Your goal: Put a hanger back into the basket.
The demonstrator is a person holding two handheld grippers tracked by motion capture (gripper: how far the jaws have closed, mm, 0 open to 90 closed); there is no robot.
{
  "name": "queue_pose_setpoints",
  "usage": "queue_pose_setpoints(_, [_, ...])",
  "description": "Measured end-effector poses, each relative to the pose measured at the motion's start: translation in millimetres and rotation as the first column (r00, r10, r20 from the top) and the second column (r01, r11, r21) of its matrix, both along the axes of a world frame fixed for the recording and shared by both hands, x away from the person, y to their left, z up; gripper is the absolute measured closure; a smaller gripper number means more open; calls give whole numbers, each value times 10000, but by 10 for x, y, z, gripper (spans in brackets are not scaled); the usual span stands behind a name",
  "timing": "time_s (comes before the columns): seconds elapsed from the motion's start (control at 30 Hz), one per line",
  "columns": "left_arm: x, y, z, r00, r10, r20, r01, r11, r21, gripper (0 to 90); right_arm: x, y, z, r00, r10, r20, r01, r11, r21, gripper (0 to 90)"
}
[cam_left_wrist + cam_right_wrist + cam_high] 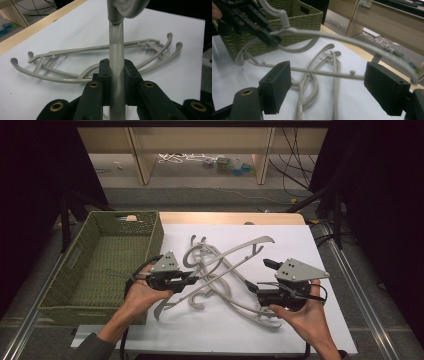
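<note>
Several grey plastic hangers (220, 285) lie tangled on the white sheet (285, 240). My left gripper (196, 280) is shut on the bar of one hanger (235, 251), which hangs tilted above the pile. In the left gripper view the black jaws (117, 68) clamp that grey bar (116, 50), with more hangers (82, 75) lying flat behind it. My right gripper (261, 276) stands wide open at the right side of the pile. In the right gripper view its pads (275, 87) are far apart, and the lifted hanger (342, 37) crosses beyond them untouched, held by the left gripper (272, 38).
A green woven basket (152, 237) stands at the left edge of the table, also seen behind the left gripper as the basket (297, 15) in the right gripper view. Beyond the table's wooden far edge (230, 217) are shelf legs, cables and floor.
</note>
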State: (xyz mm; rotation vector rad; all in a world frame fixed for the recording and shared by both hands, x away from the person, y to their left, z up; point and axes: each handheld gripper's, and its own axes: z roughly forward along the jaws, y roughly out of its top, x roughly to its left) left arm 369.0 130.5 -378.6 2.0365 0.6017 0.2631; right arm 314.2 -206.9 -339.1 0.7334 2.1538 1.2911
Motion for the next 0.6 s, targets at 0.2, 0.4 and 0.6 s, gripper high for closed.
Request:
queue_pose_setpoints(0.2, [25,220,115,9963,386,-767,-472,9923,-1146,794,-133,94,-125,9995,305,-12,-305,9995,-77,212])
queue_pose_setpoints(0.4, [13,380,257,9899,493,-1330,-754,9772,-1987,794,-117,118,-294,9994,315,-133,-313,9995,99,200])
queue_pose_setpoints(0.6, [-23,566,535,9877,684,-1407,-1038,9593,-2627,794,-84,144,-445,9988,254,-412,-243,9994,262,198])
